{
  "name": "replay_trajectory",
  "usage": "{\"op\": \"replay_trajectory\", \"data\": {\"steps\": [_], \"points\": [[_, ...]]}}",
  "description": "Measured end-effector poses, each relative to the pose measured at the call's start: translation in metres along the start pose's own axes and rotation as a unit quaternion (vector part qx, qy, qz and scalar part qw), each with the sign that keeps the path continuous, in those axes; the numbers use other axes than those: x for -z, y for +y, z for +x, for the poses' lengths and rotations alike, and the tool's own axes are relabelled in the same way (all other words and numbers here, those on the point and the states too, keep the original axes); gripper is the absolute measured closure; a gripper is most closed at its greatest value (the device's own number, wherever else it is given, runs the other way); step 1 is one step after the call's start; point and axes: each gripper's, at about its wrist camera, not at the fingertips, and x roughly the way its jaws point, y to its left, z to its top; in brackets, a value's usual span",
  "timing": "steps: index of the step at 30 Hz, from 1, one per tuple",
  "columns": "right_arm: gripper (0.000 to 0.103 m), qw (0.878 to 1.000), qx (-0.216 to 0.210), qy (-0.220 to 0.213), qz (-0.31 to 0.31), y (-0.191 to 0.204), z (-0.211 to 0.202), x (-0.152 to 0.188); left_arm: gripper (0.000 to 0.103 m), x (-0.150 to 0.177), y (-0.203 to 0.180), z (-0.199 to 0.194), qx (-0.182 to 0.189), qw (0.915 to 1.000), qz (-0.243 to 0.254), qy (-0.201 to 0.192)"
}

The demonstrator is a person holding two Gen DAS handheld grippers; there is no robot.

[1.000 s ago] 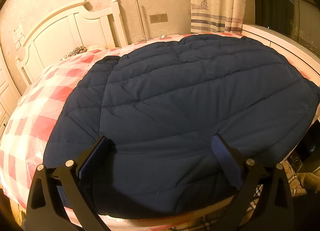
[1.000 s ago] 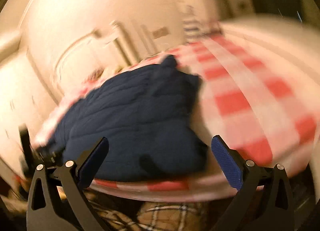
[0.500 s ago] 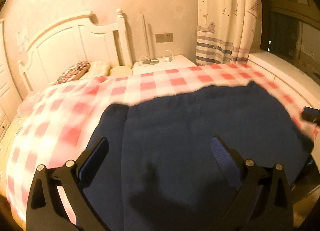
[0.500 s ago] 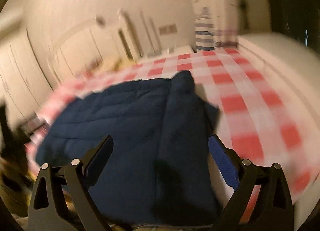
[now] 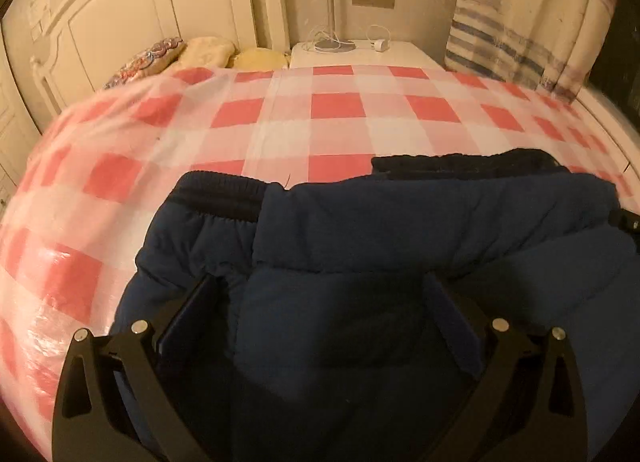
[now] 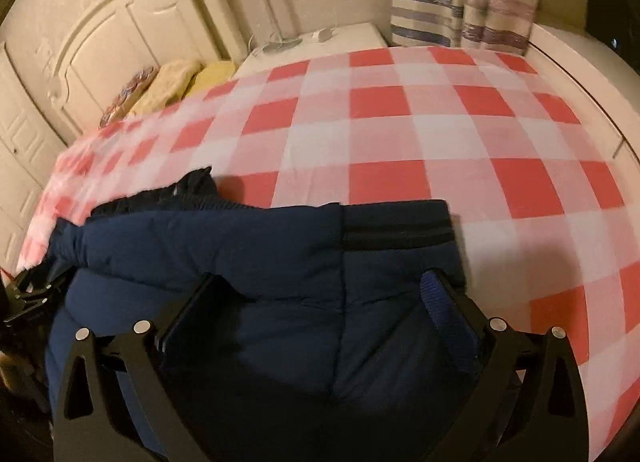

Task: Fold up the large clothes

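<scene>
Left tongs [image 5: 320,326], nearest the lens: fingers spread wide, with the padded jacket [image 5: 400,246] bulging between them — nothing pinched. Right tongs [image 6: 320,318]: likewise spread, with jacket fabric lying between and under the fingers but not clamped.

The jacket lies at the near edge of the bed, on the checked cover [image 5: 340,110]. A second ago it was spread broad and flat, quilting uppermost, filling most of the left view; half a second ago both views were blurred with motion. Now the garment reaches far less of the way up the bed. Its far edge is a thick doubled roll, and ribbed cuffs [image 6: 396,228] show at that edge on both sides, with a dark ribbed band [image 5: 460,162] lying just beyond it. Much more cover is bare behind. By this evidence, the far part has been brought over toward the near side — one lengthwise fold appears made and the fabric let go.

For the task this suggests a middle stage: the bundle is shorter but loose and puffy, and it likely needs pressing flat and a further fold across.

Beyond the cover: pillows [image 5: 208,50], a white headboard [image 5: 132,10], a nightstand [image 5: 360,54] and a striped curtain [image 5: 520,22].
</scene>
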Motion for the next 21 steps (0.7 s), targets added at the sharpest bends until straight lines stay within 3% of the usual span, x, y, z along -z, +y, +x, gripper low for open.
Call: {"op": "replay_trajectory", "data": {"steps": [4, 8, 11, 14, 17, 19, 21], "points": [[0.007, 1.0, 0.001, 0.005, 0.008, 0.0, -0.017, 0.002, 0.002, 0.004, -0.007, 0.001, -0.015, 0.9998, 0.011, -0.005], [0.006, 0.994, -0.077, -0.053, 0.049, -0.02, -0.089, 0.022, 0.002, 0.004, -0.007, 0.002, -0.014, 0.9998, 0.009, -0.007], [0.006, 0.987, -0.092, -0.111, 0.066, -0.048, -0.151, 0.075, 0.002, 0.003, -0.009, 0.002, -0.024, 0.9996, 0.015, -0.008], [0.006, 0.977, -0.123, -0.134, 0.111, -0.081, -0.179, 0.136, 0.002, 0.004, -0.013, 0.001, -0.037, 0.999, 0.023, -0.011], [0.006, 0.961, -0.179, -0.133, 0.162, -0.103, -0.179, 0.192, 0.002, 0.004, -0.016, -0.001, -0.044, 0.9986, 0.026, -0.013], [0.007, 0.955, -0.192, -0.122, 0.187, -0.108, -0.172, 0.222, 0.002, 0.004, -0.016, 0.0, -0.044, 0.9986, 0.026, -0.012], [0.017, 0.945, -0.22, -0.114, 0.212, -0.108, -0.163, 0.247, 0.002, 0.004, -0.016, 0.0, -0.043, 0.9987, 0.026, -0.012]]}}
